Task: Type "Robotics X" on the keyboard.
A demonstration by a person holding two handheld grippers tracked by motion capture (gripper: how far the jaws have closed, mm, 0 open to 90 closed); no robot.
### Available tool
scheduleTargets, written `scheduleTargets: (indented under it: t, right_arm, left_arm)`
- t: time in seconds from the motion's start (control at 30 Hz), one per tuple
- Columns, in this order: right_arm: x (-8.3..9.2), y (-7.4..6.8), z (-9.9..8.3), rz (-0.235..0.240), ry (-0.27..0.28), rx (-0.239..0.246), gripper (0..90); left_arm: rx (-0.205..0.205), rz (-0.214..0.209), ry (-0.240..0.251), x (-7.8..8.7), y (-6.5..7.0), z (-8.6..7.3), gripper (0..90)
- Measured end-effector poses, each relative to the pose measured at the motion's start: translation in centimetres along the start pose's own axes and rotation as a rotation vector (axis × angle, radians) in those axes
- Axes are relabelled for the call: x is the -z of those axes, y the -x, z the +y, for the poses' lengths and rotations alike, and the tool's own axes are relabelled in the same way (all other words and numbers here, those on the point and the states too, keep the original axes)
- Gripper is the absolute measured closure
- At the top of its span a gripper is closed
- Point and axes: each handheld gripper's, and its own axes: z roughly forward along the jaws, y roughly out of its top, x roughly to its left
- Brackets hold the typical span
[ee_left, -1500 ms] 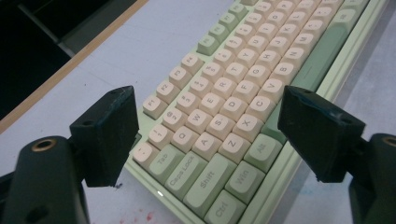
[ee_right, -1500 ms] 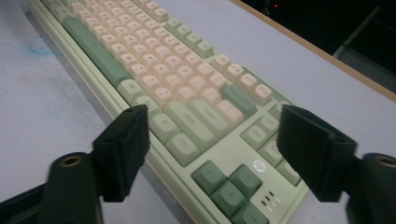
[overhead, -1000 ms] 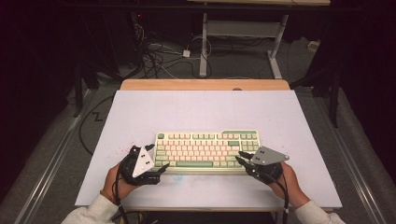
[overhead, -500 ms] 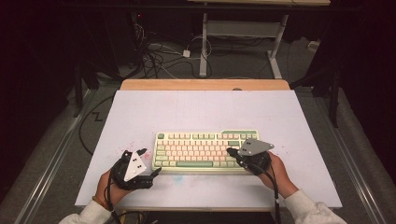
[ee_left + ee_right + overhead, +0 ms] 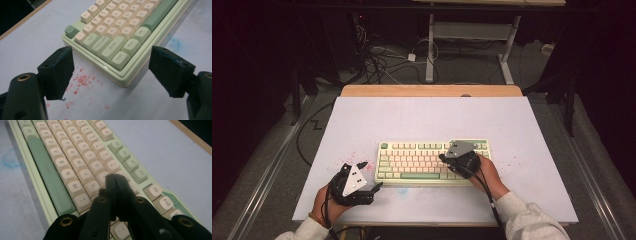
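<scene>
Green-and-cream keyboard point(image 5: 433, 161) keys are best poked gently with the clenched right hand-held gripper point(image 5: 446, 158), while the left hand-held gripper point(image 5: 377, 188) is kept released, off its corner.

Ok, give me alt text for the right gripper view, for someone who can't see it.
The right gripper, its black jaws shut together, points down over the middle keys of a cream and green keyboard. The keyboard lies on a pale table with a faint blue smudge beside it.
</scene>
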Motion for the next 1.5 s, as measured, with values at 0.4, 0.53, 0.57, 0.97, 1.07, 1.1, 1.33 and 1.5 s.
scheduleTargets:
  t: [0.4,0.53,0.57,0.97,1.07,1.1,1.33,1.5]
  right_arm:
    - [-2.2,0.5,0.4,-0.006,-0.051,-0.013,90.0]
    - [-2.2,0.5,0.5,-0.014,-0.061,-0.010,90.0]
    - [-2.2,0.4,0.5,-0.016,-0.059,-0.007,90.0]
    - [-2.5,0.2,0.5,-0.024,-0.073,-0.001,90.0]
    - [-2.5,0.1,0.7,-0.026,-0.097,0.010,90.0]
    - [-2.5,0.1,0.8,-0.024,-0.096,0.023,90.0]
    - [-1.6,0.5,0.6,-0.022,-0.047,-0.032,90.0]
    - [-0.8,0.5,0.5,-0.026,-0.014,-0.055,85.7]
  left_arm:
    - [-0.002,-0.007,-0.004,-0.2,0.1,-0.1,19.8]
    - [-0.008,-0.008,-0.009,-0.2,0.2,-0.1,19.8]
    - [-0.008,-0.008,-0.009,-0.2,0.2,-0.1,19.8]
    - [-0.010,-0.006,-0.013,-0.3,0.2,-0.1,19.8]
    - [-0.009,-0.008,-0.015,-0.3,0.2,-0.1,19.8]
    - [-0.009,-0.009,-0.015,-0.3,0.2,-0.1,19.8]
    - [-0.007,-0.010,-0.021,-0.3,0.2,-0.2,19.8]
    - [-0.006,-0.011,-0.020,-0.4,0.2,-0.2,19.8]
